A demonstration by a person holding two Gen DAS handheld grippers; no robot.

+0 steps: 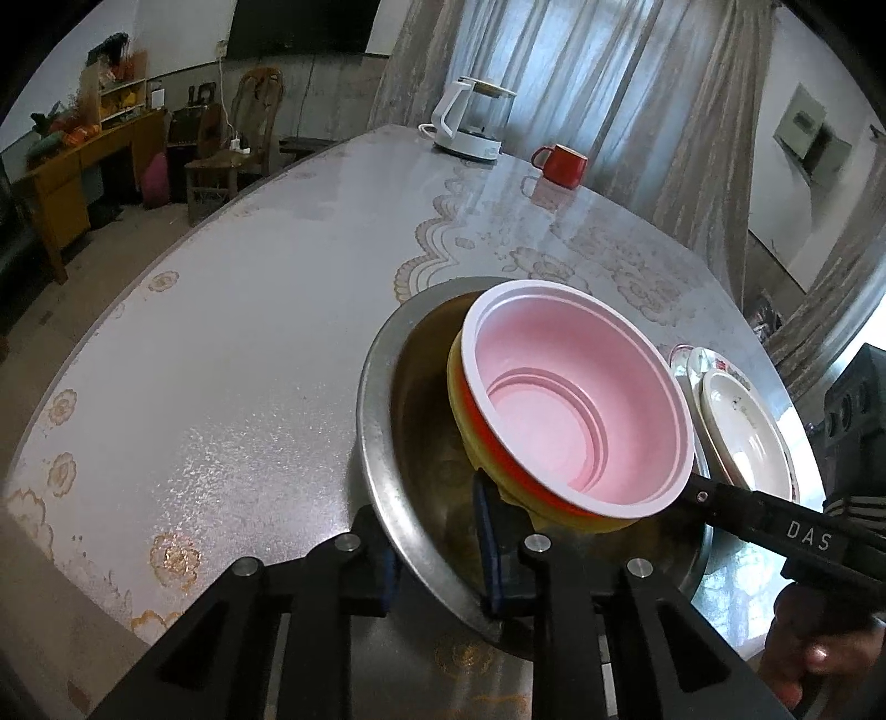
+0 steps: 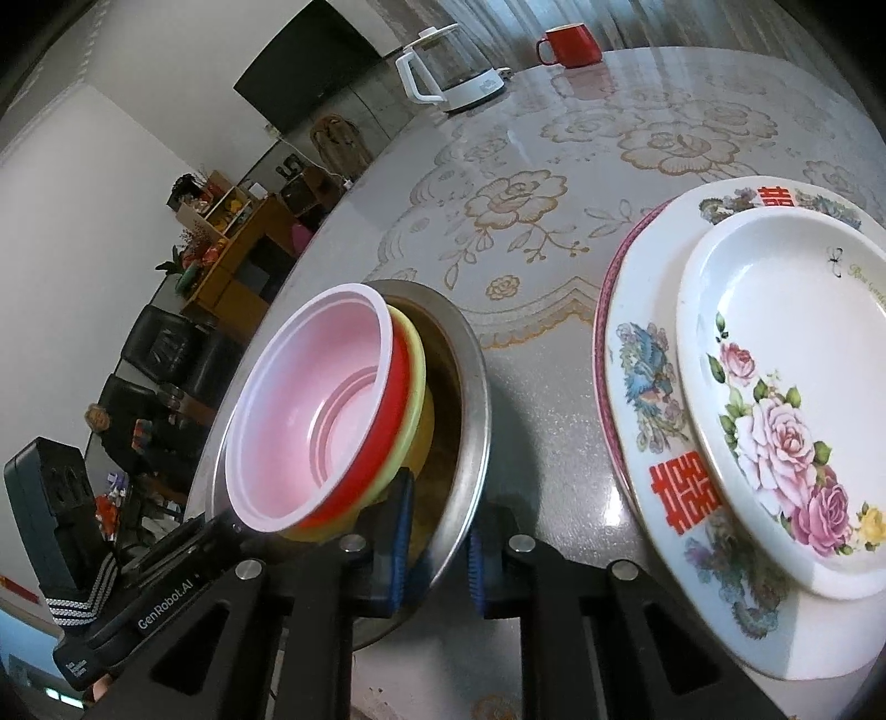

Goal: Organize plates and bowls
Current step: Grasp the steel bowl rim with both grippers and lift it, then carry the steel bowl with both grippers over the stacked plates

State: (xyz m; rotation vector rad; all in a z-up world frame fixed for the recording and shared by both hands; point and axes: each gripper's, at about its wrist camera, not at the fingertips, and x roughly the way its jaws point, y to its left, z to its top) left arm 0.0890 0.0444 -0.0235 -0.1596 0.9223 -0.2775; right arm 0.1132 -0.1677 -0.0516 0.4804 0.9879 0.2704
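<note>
A steel basin [image 1: 382, 443] [image 2: 476, 410] sits on the table and holds a tilted stack of nested bowls: a pink bowl [image 1: 576, 399] [image 2: 315, 399] inside a red bowl [image 1: 498, 471] [image 2: 371, 459], inside a yellow bowl [image 1: 465, 437] [image 2: 415, 387]. My left gripper [image 1: 437, 559] straddles the basin's near rim, jaws apart, one finger inside. My right gripper [image 2: 437, 548] straddles the basin's rim from the other side in the same way. A stack of flowered plates [image 2: 775, 387] [image 1: 742, 426] lies to the right of the basin.
A white electric kettle [image 1: 470, 122] [image 2: 448, 72] and a red mug [image 1: 562, 165] [image 2: 570, 45] stand at the far side of the table [image 1: 249, 332]. Chairs and a wooden desk stand beyond the table's left edge.
</note>
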